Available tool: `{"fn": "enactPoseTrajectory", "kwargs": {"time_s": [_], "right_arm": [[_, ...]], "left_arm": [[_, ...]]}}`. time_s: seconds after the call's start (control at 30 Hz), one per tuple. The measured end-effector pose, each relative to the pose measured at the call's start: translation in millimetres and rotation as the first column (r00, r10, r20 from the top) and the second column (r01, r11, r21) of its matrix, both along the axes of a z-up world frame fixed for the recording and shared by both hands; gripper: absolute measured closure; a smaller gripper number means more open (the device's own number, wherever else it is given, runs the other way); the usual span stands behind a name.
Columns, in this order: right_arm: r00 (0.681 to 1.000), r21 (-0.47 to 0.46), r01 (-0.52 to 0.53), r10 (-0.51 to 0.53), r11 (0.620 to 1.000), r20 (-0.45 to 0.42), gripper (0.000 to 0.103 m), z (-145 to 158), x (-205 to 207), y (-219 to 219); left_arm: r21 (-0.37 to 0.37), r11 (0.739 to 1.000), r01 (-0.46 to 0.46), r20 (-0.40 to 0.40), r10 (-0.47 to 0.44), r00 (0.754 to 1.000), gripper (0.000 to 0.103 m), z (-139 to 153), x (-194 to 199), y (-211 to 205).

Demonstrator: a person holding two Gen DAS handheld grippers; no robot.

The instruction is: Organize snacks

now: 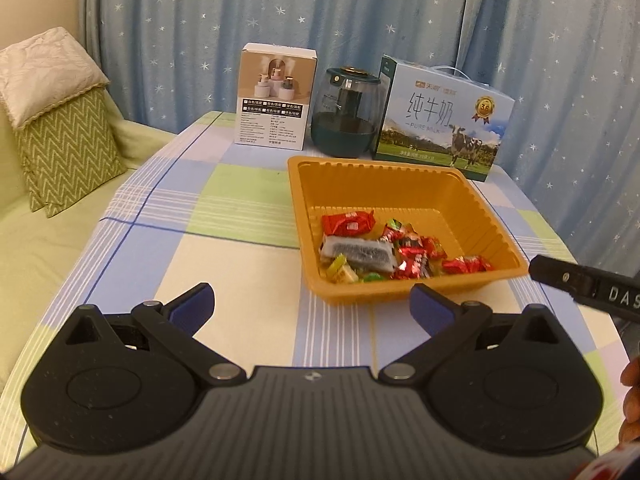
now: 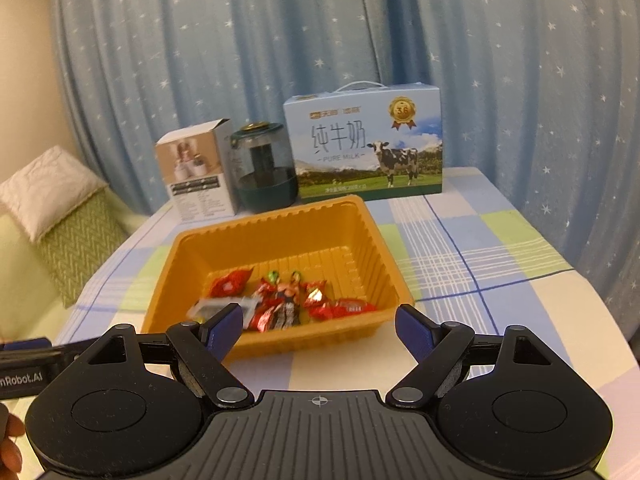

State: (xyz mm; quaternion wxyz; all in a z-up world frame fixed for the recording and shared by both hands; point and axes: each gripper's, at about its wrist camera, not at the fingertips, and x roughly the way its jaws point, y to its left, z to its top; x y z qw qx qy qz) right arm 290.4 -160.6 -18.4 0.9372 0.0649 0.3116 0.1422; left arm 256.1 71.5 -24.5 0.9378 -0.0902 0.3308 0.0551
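Note:
An orange plastic tray [image 1: 492, 216] [image 2: 362, 240] sits on the checked tablecloth and holds several wrapped snacks: red packets [image 1: 348, 224] [image 2: 230, 284], a grey-white bar [image 1: 358, 254] and small green and yellow sweets [image 1: 342, 272]. My left gripper [image 1: 314, 306] hovers in front of the tray's near left corner, open and empty. My right gripper [image 2: 320, 332] is just short of the tray's near rim, open, with nothing between its blue pads [image 2: 414, 330]. The right gripper's black body [image 1: 588, 290] shows at the right edge of the left wrist view.
Behind the tray stand a white product box [image 1: 274, 96] [image 2: 198, 168], a dark green jar [image 1: 348, 112] [image 2: 264, 168] and a blue milk carton [image 1: 440, 116] [image 2: 364, 140]. Blue starred curtains [image 1: 360, 12] hang behind. Cushions [image 1: 60, 120] lie on a sofa at left. The table edge [image 2: 600, 320] falls away at right.

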Motion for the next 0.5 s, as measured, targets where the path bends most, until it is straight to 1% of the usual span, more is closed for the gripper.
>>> {"fn": "enactPoseTrajectory", "kwargs": {"time_s": [0.1,0.23,0.33,0.5], "right_arm": [[1.000,-0.016,-0.012,0.012,1.000,-0.013,0.020,3,-18,-3],[0.999,-0.007,-0.013,0.012,1.000,-0.039,0.020,9,-42,-10],[0.999,-0.001,-0.009,0.009,1.000,-0.041,0.020,18,-58,-15],[0.999,0.012,-0.025,0.025,1.000,-0.039,0.020,38,-88,-21]], "left_arm": [[-0.004,1.000,-0.002,-0.002,0.002,1.000,0.000,8,-17,-5],[-0.008,1.000,-0.012,-0.010,0.012,1.000,0.000,18,-40,-14],[0.030,0.999,-0.026,-0.013,0.026,1.000,0.000,27,-60,-22],[0.017,0.999,-0.041,-0.015,0.042,0.999,0.000,43,-94,-25]]}}
